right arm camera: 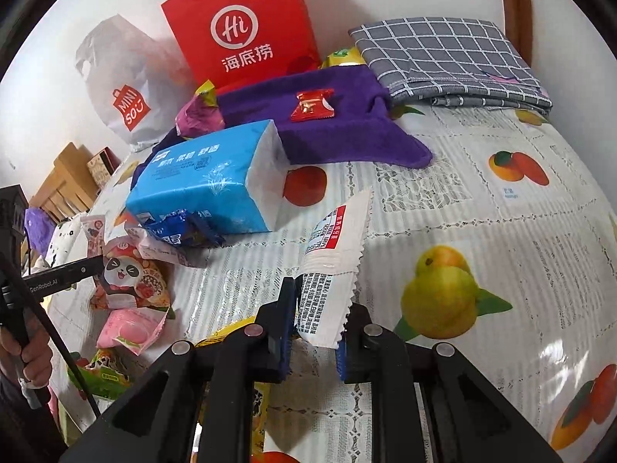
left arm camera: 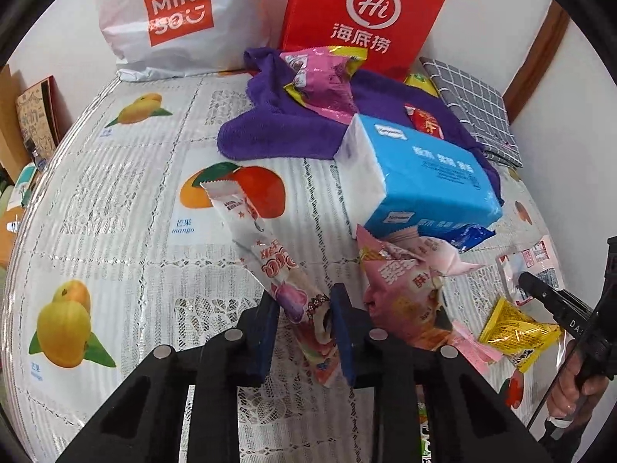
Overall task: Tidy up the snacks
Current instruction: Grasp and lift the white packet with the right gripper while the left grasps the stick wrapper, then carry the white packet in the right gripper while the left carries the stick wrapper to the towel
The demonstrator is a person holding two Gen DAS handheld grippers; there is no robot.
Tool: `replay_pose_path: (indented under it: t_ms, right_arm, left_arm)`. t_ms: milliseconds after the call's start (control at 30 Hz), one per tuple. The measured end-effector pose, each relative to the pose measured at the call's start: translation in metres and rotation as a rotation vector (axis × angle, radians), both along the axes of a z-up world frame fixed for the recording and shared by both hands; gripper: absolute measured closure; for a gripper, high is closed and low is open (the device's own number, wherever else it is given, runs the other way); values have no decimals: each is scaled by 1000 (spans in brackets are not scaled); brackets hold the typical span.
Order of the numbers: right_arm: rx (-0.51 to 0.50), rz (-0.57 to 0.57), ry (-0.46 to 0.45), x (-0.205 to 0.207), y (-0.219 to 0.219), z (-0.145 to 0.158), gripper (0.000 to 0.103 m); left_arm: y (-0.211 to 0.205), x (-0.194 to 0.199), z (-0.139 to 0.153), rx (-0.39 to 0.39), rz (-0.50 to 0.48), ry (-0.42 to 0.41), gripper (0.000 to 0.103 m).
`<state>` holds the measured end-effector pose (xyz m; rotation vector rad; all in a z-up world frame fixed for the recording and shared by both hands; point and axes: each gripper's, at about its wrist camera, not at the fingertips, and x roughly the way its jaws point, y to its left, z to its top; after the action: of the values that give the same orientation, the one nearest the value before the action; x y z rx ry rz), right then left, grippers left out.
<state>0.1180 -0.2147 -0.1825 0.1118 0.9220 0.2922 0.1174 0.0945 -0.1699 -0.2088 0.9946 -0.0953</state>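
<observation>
- The left tool [left arm camera: 304,332] is clenched on a long pink-and-white snack sachet [left arm camera: 266,258], gripping its lower end so the rest slants up and away over the surface [left arm camera: 115,212], clear of the pile.
- The right tool [right arm camera: 316,332] is clenched on a white sachet [right arm camera: 331,270] with printed text, its serrated edge sticking up between the pads; this looks like one packet per tool, so both can be carried off together.
- The loose snacks stay heaped toward the person's side of the surface: a pink panda packet [right arm camera: 131,281], a yellow packet [left arm camera: 516,332] and a pale pink one [right arm camera: 131,328], touching or overlapping.
- A blue tissue pack [left arm camera: 420,177] lies half on a purple towel [left arm camera: 277,123], beside that heap.
- A red paper bag [left arm camera: 362,11] and a white shopping bag [left arm camera: 169,19] stand along the far edge against the wall, likely where the snacks are meant to go.
</observation>
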Motion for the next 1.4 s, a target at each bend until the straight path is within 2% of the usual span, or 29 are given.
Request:
replay_pose_path:
  t_ms: [267, 700, 1100, 1400]
  right_arm:
    - [5, -8, -30, -4, -1, 11, 85]
    - [9, 26, -96, -12, 13, 50, 85]
    - [2, 58, -106, 4, 35, 73, 85]
    - [-6, 77, -102, 20, 49, 80, 85]
  left_arm:
    - [2, -8, 14, -12, -6, -40, 78]
    - [-14, -16, 45, -24, -50, -101, 78]
    - [-30, 1, 71, -7, -88, -153, 78]
    - [-38, 20, 80, 15, -105, -144, 78]
